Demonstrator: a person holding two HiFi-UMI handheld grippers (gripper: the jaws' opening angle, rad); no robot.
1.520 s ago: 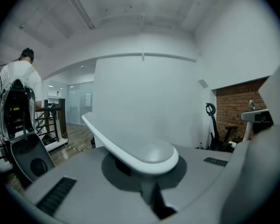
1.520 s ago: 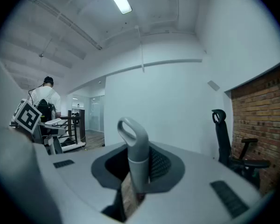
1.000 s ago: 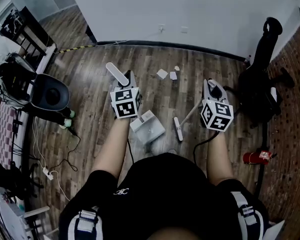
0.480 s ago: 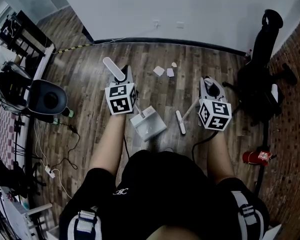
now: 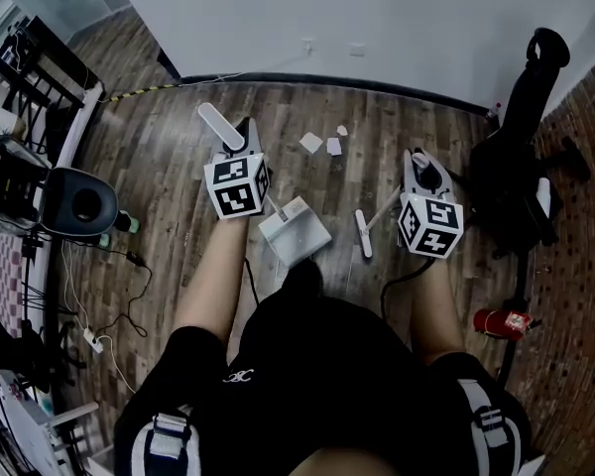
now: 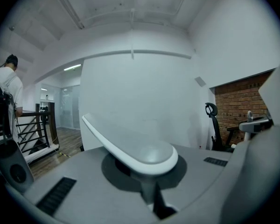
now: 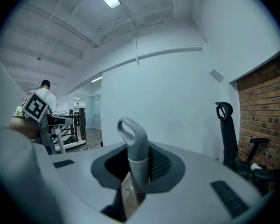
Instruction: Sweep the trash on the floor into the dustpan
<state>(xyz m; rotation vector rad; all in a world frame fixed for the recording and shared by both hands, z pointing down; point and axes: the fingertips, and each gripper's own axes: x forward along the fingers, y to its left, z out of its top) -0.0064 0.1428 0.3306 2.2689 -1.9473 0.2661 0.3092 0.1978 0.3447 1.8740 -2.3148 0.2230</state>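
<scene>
On the wood floor lie a few scraps of white paper trash (image 5: 310, 143) near the wall. My left gripper (image 5: 244, 145) is shut on the white dustpan handle (image 5: 221, 127) (image 6: 130, 146), and the dustpan's pan (image 5: 295, 231) rests on the floor just short of the scraps. My right gripper (image 5: 423, 170) is shut on the grey broom handle (image 7: 135, 146). The white broom head (image 5: 363, 234) sits on the floor right of the pan. In both gripper views the jaws close round the handles low in the picture.
A black office chair (image 5: 521, 167) stands at the right, with a red object (image 5: 501, 320) on the floor near it. At the left are a black round speaker (image 5: 79, 204), cables (image 5: 129, 266) and a railing. A person (image 6: 4, 85) stands far left.
Both grippers have moved forward toward the wall, carrying the dustpan and broom head closer to the paper scraps. Neither grip has changed.
</scene>
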